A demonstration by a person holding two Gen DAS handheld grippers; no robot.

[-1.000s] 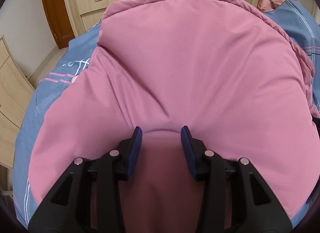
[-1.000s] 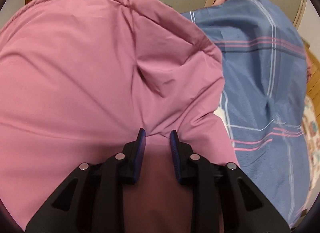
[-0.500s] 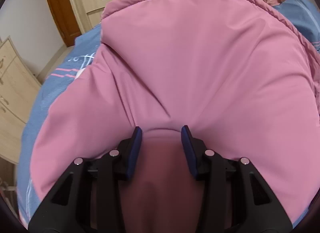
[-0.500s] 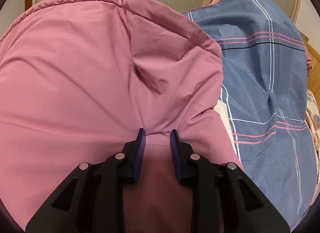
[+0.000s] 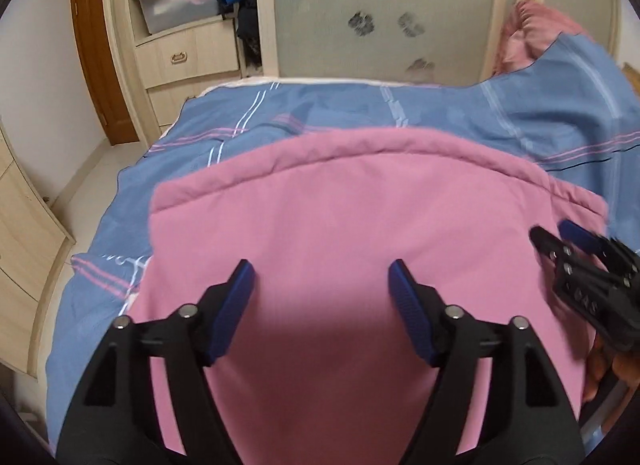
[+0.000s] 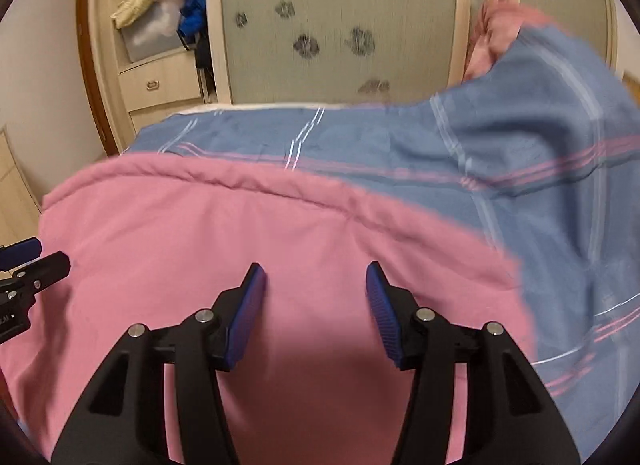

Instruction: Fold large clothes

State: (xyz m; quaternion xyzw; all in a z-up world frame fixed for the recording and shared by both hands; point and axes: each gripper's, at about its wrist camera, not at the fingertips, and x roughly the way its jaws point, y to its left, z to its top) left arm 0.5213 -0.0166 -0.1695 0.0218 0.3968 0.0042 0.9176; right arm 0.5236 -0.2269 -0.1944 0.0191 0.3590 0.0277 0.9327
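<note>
Left view: person's hand (image 5: 616, 369) behind right gripper (image 5: 560, 231) | right view: more bedspread (image 6: 540, 185) toward the pillows | pink garment (image 5: 360, 245) lay flat on the bed, long axis side to side, seamed edge toward wardrobe (image 5: 188, 53) | left gripper (image 5: 322, 285) and right gripper jaws opening, nothing pinched, over the garment.
</note>
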